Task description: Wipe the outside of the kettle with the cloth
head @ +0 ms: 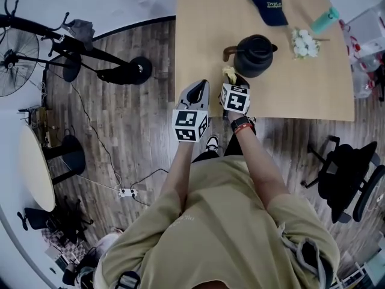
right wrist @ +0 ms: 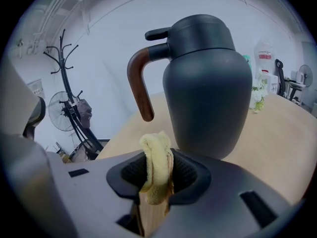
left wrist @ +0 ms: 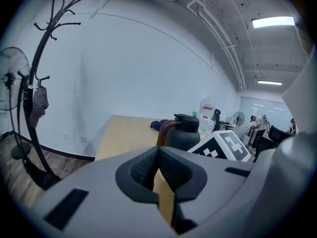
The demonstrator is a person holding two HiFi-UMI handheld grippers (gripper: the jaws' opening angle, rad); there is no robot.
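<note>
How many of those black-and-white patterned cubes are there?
2. One cube rides the left gripper; the other rides the right gripper, holding the cloth near the kettle. None looks hidden.

Indoor light, cool, even and fairly bright. The source is the ceiling strip lights (left wrist: 273, 21) at 2 o'clock in the left gripper view, with slight bloom around them. Head view: shadows are soft and faint, the table (head: 198, 53) is evenly lit with no hard glare, and strong fisheye bends the floor (head: 144, 137) boards towards the edges. Both gripper views: black round vignette all round, walls curve. The kettle (right wrist: 208, 83) is sharp in the right gripper view, matte, with a faint sheen on its handle (right wrist: 137, 88). The near foreground at 6 o'clock is softer. The far room at 3 o'clock in the left gripper view is small and hazy.
</note>
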